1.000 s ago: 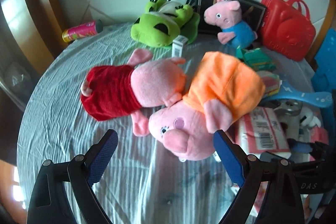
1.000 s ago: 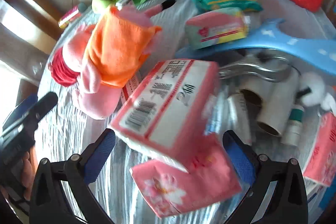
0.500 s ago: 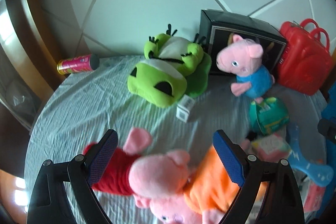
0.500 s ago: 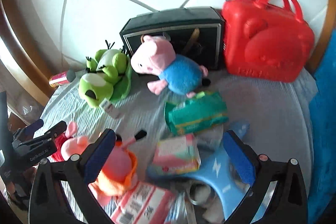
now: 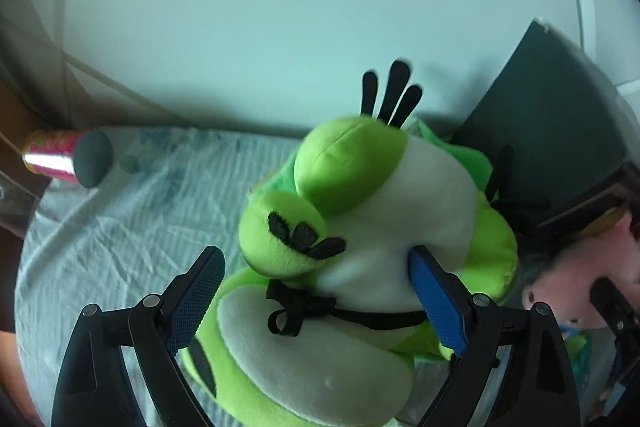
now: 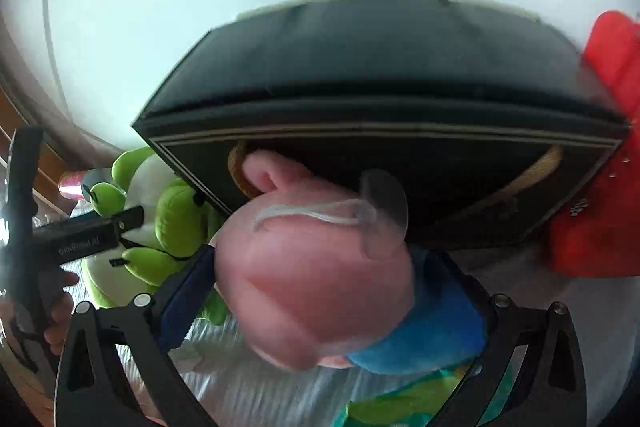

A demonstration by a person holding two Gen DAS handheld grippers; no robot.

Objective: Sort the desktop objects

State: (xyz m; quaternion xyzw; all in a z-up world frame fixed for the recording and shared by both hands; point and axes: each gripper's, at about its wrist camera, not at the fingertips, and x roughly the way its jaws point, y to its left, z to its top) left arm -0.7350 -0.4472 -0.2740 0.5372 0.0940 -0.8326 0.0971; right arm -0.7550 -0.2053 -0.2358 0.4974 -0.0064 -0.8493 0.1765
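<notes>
The left gripper [image 5: 316,291] is spread wide around the green frog toy [image 5: 360,227]; only one pad touches it. The right gripper [image 6: 332,291] is spread wide around the pig toy [image 6: 320,283].

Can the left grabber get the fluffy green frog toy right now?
Probably yes. The left gripper is open with the fluffy green frog toy sitting between its blue fingers; one finger already presses its white belly. Nothing blocks the way.
</notes>
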